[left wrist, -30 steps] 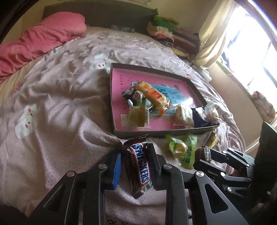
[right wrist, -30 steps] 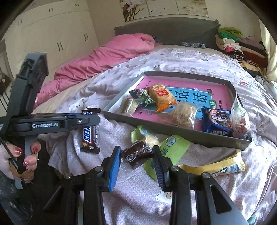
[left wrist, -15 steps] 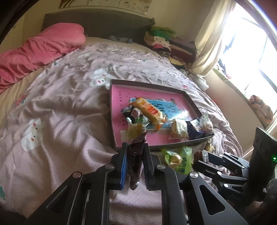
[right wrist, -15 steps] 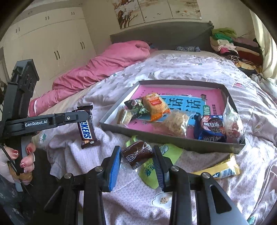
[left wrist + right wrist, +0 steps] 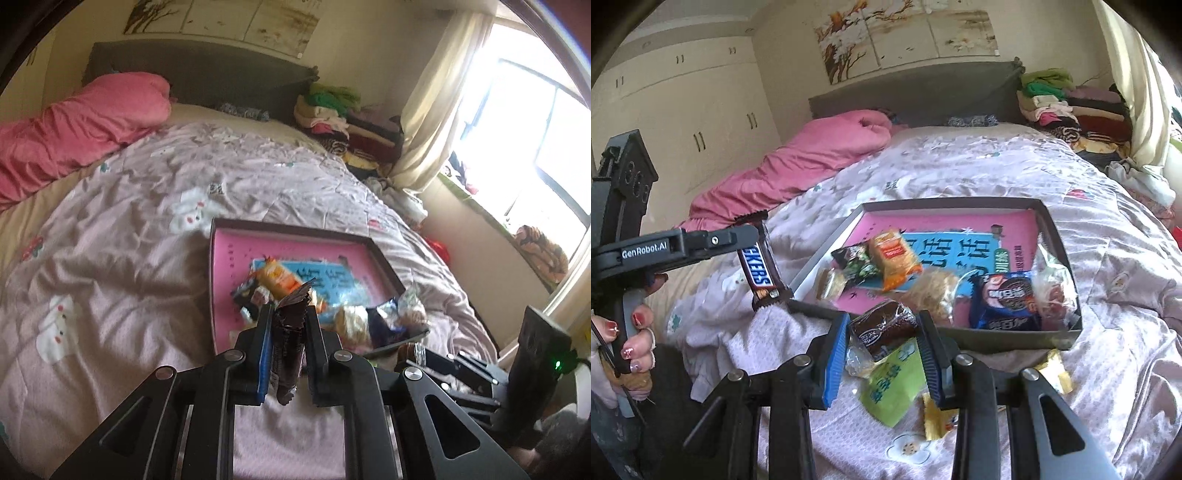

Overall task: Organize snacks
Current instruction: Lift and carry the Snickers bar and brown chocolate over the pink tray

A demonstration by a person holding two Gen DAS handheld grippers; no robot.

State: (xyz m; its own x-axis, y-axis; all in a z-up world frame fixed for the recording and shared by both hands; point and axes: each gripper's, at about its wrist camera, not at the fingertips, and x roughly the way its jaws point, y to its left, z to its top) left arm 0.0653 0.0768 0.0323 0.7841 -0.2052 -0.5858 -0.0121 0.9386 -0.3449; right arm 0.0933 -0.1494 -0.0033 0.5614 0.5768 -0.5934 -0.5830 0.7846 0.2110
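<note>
My left gripper [image 5: 288,317] is shut on a Snickers bar [image 5: 288,343], held edge-on above the bed in front of the tray. The bar also shows in the right wrist view [image 5: 761,273], held by the left gripper [image 5: 753,240]. My right gripper [image 5: 882,328] is shut on a small brown wrapped cake [image 5: 882,326], just before the tray's near wall. The pink-lined dark tray [image 5: 1060,236] lies on the bed and holds several snacks: an orange pack [image 5: 894,258], a blue cookie pack [image 5: 1004,299], a clear bag [image 5: 1052,288].
A green packet [image 5: 890,387] and yellow packets [image 5: 1052,373] lie on the quilt below my right gripper. A pink duvet [image 5: 798,170] lies at the back left. Folded clothes [image 5: 1071,114] are stacked at the headboard's right. A window [image 5: 535,129] is on the right.
Both grippers have risen with their snacks. The Snickers bar has turned edge-on in the left gripper and now sits in front of the tray.
</note>
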